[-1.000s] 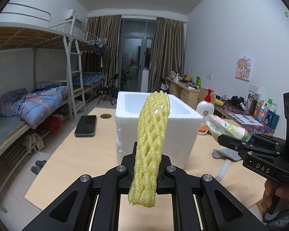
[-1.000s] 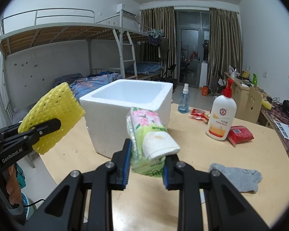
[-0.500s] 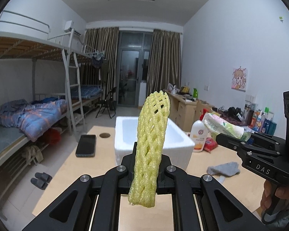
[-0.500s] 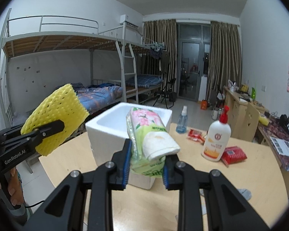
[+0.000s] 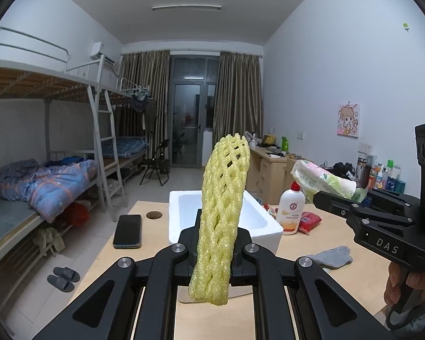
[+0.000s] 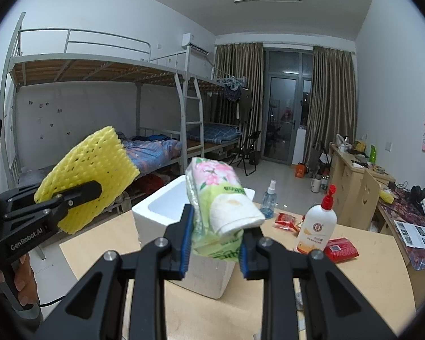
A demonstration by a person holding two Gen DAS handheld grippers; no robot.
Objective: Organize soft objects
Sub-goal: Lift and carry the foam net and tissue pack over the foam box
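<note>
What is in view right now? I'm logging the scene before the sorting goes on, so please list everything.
foam fruit net: 1, yellow, in left gripper
tissue pack: 1, green and pink, in right gripper
foam box: 1, white, open, on table
table: 1, light wood
lotion bottle: 1, white, red pump, on table
spray bottle: 1, clear blue, behind box
red packets: several, beside lotion bottle
grey cloth: 1, on table
phone: 1, black, on table
slippers: 1 pair, dark, on floor
bunk beds: along the wall in the right wrist view
left gripper: shut on net
right gripper: shut on pack
</note>
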